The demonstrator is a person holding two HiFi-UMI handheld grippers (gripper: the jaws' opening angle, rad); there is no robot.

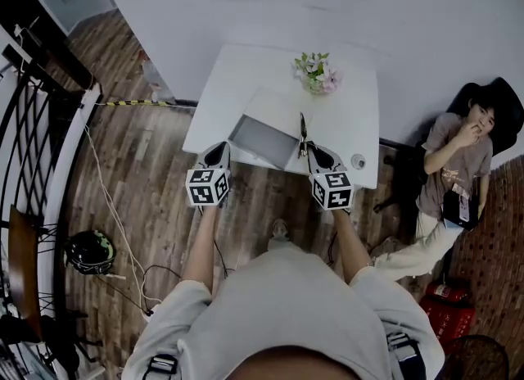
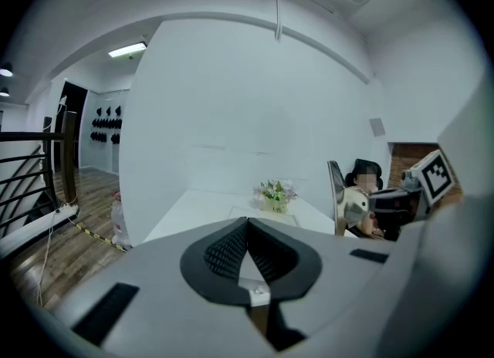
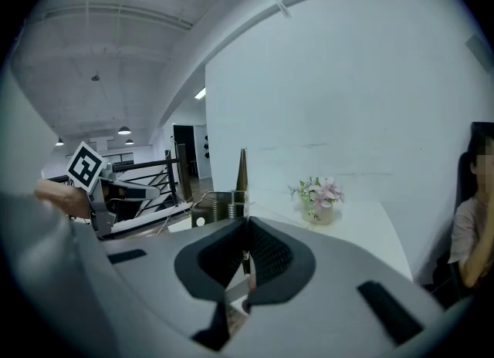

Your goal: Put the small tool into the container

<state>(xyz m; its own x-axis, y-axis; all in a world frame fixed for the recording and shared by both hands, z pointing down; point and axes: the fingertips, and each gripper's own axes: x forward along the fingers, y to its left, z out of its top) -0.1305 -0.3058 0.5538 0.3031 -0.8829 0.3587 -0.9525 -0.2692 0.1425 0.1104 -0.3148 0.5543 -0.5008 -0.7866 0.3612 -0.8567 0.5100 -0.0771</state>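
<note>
With the right tongs point(image 1: 310, 151), grips the small tool point(image 1: 302, 131) point-up just right of the open container point(image 1: 264, 142) on the tabletop point(image 1: 237, 75), seemingly to lower it in, and holds the left tongs point(image 1: 218, 153) closed, empty, by its left corner.

The lower end of the small tool point(image 3: 241, 173) lies hidden inside the right claw point(image 3: 247, 225).

Soft, even indoor light; dark fisheye-warped edges, slight blur.
</note>
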